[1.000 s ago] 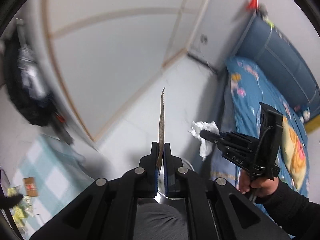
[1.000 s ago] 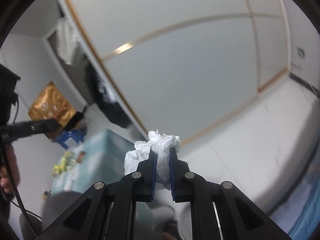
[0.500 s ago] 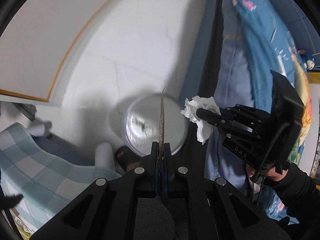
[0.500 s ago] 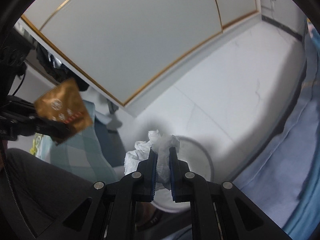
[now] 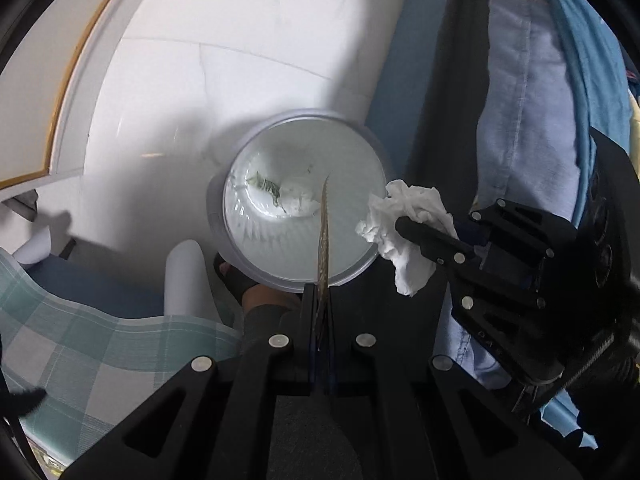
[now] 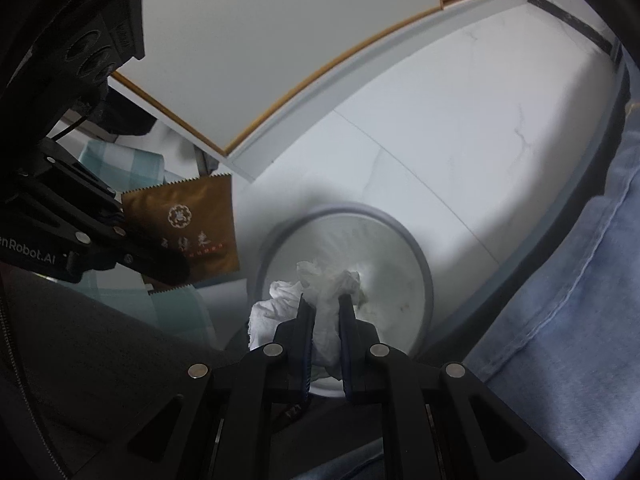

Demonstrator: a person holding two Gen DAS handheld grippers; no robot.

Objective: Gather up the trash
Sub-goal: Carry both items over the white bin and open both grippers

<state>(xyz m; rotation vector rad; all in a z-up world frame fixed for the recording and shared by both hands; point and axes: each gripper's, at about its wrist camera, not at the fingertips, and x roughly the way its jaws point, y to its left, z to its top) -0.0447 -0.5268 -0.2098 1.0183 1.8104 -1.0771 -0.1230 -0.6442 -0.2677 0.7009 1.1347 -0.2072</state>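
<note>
Soft, dim indoor light, strong fisheye bending

The white floor (image 5: 248, 80) is brightest at its far part and greys into shadow nearer the bin (image 5: 298, 204). Both views curve hard and go black at the rim; near gripper bodies are underexposed; edges look slightly soft.

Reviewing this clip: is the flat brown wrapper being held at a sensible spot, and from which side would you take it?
Yes. The left gripper is shut on the brown wrapper across its flat faces, near one edge. The sachet is thin and stiff, so pads closing on the faces from the edge side hold it, and most of it juts free over the trash bin, likely dropping clean on release.
</note>
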